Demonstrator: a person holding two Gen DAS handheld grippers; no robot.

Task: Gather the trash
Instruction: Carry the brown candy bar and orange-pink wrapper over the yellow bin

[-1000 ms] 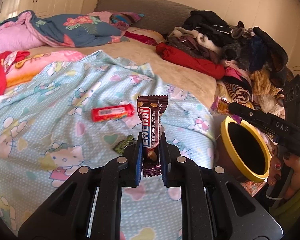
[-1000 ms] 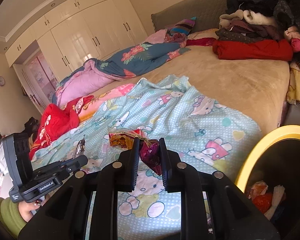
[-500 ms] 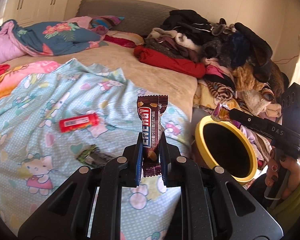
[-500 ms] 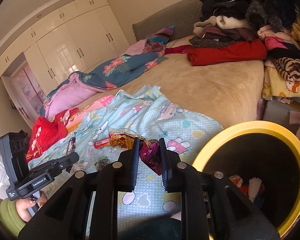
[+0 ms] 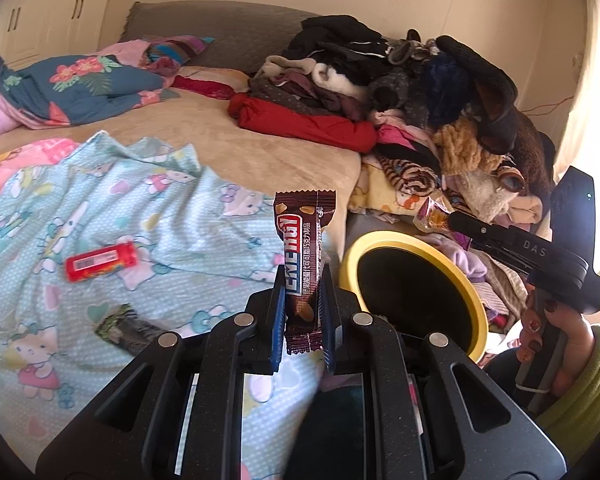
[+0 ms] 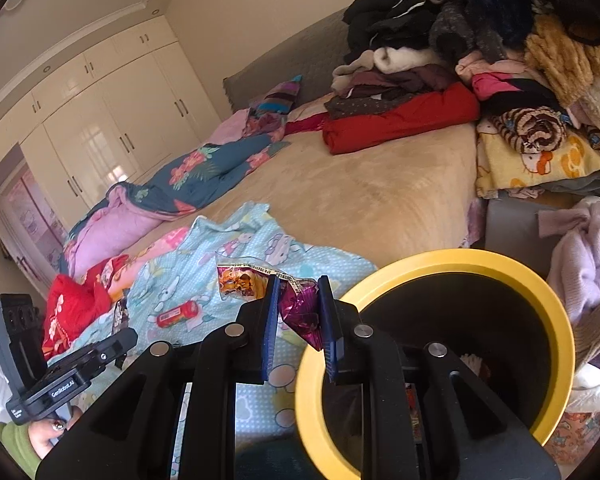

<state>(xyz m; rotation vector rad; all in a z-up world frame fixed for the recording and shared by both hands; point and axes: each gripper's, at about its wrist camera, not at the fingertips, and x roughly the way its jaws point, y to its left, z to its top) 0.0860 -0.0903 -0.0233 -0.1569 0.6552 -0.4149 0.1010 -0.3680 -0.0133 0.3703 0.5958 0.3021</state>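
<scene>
the left claw point(image 5: 303, 312) is clamped on a brown chocolate bar wrapper point(image 5: 303, 256), held upright between the blue pads, its top end standing clear above the fingertips. the right claw point(image 6: 299, 312) is clamped on a crumpled purple-and-orange snack wrapper point(image 6: 260, 286), whose loose orange end sticks out toward 10 o'clock. in the right wrist view, a yellow-rimmed bin point(image 6: 440, 260) sits just at 3 o'clock of that claw, its dark inside holding a few scraps. in the left wrist view the same bin stands at 3 o'clock of the left claw, beside the bed's edge, with the right claw reaching in over its rim from 2 o'clock, gripped by a hand point(image 5: 556, 336) in a green sleeve. on the bed, a pale blue cartoon-print blanket point(image 5: 100, 208) carries a red tube point(image 5: 100, 261) at 9 o'clock and a dark green wrapper point(image 5: 126, 326) nearer the camera. farther back lie a tan bedcover point(image 5: 260, 148), a floral quilt point(image 5: 80, 88) at 11 o'clock and a heap of clothes point(image 5: 400, 92) at 1 o'clock.
</scene>
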